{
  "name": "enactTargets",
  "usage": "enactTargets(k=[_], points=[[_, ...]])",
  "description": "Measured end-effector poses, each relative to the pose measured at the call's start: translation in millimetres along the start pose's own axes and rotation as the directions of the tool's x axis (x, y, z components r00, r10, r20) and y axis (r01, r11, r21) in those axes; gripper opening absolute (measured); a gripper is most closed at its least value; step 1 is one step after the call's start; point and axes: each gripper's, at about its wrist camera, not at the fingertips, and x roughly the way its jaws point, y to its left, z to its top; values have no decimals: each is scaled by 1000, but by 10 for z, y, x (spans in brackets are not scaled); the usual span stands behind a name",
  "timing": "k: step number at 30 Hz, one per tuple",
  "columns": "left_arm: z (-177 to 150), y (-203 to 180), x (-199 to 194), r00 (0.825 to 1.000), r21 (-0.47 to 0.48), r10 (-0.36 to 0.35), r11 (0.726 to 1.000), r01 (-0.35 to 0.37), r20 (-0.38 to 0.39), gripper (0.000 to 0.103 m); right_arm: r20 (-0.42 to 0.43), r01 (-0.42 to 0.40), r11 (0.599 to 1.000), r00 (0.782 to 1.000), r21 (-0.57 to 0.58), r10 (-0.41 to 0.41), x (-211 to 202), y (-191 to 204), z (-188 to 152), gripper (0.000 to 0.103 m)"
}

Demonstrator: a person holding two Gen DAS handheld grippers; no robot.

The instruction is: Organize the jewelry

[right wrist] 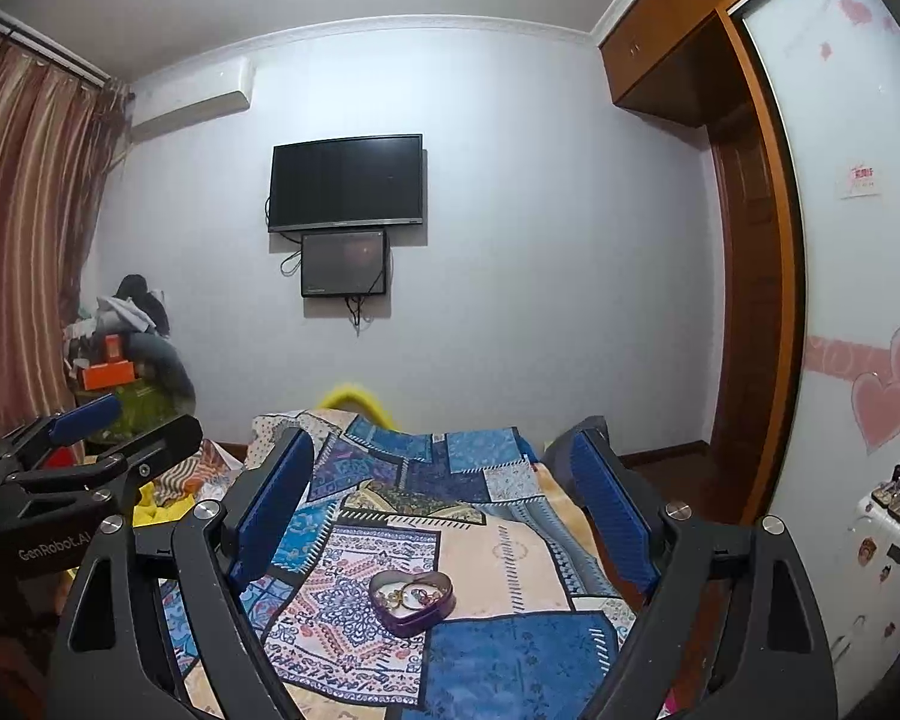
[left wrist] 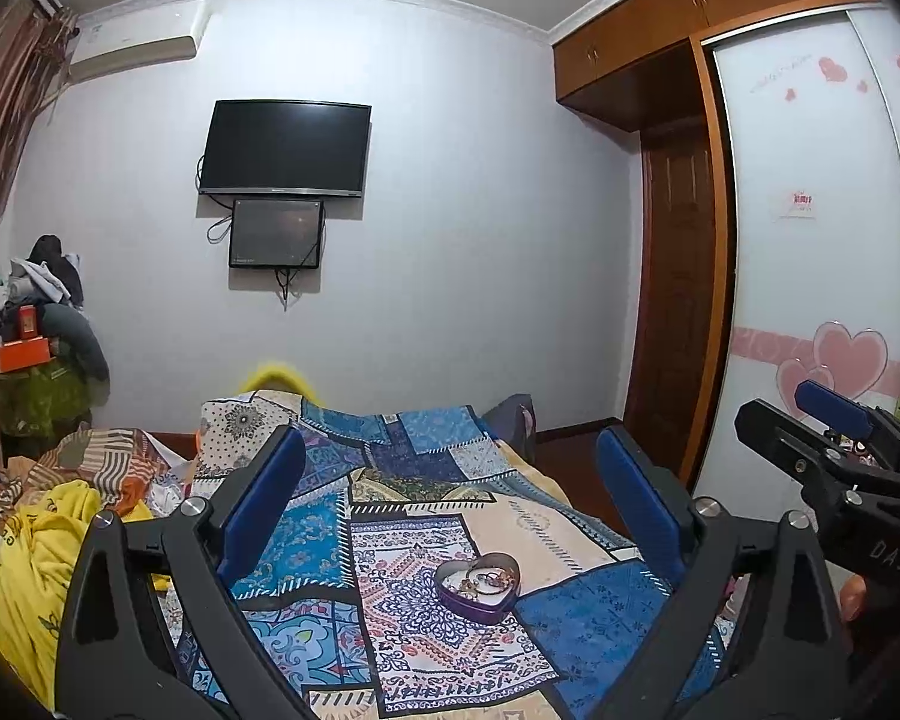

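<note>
Bedroom setup: patchwork bedspread is carrying a purple heart-shaped tin with rings inside. Both the left gripper and the right gripper are hovering spread wide, pinching nothing. Tin's sitting ahead and below both, neither looking clearly nearer.

Cloth, metal and wood

The patchwork bedspread was matt printed cloth; the heart-shaped tin looked glossy metal; the wardrobe frame was smooth varnished wood.
</note>
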Motion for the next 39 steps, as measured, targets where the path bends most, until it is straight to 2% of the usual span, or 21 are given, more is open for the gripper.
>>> enactTargets(k=[26,39], points=[[-29,-25,44,1000,3,-6,1000,6,-13,98,-21,-15,1000,1000,27,15,4,-39,2,85],[-27,-117,68,999,32,-42,999,42,-17,98,-12,-9,999,1000,33,9,9,-63,26,85]])
